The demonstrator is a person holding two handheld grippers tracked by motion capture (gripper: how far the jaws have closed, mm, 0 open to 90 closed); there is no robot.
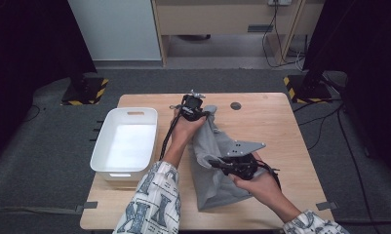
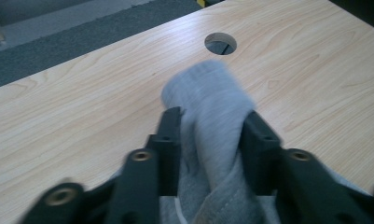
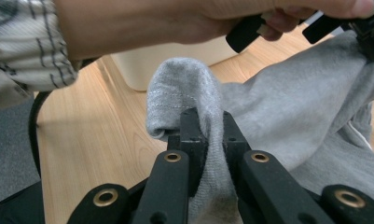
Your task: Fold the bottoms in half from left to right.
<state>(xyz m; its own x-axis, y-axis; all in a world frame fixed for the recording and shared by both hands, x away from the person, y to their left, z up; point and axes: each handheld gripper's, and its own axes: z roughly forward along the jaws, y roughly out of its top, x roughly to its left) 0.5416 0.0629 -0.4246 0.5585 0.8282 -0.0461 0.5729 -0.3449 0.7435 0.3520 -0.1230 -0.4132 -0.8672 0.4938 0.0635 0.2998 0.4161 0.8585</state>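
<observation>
A grey cloth garment (image 1: 212,187) lies crumpled on the wooden table (image 1: 281,126), right of centre. My left gripper (image 1: 205,114) is at its far end; in the left gripper view a fold of the cloth (image 2: 212,107) stands between the spread jaws of the left gripper (image 2: 210,116), which do not pinch it. My right gripper (image 1: 213,163) reaches in from the right near the garment's middle. In the right gripper view the right gripper (image 3: 209,116) is shut tight on a raised fold of the cloth (image 3: 184,88).
A white plastic bin (image 1: 100,146) stands at the table's left edge, with its side (image 3: 128,70) behind the fold. A round cable hole (image 1: 236,106) (image 2: 220,43) is in the table's far side. The person's left hand (image 3: 175,23) crosses above the right gripper.
</observation>
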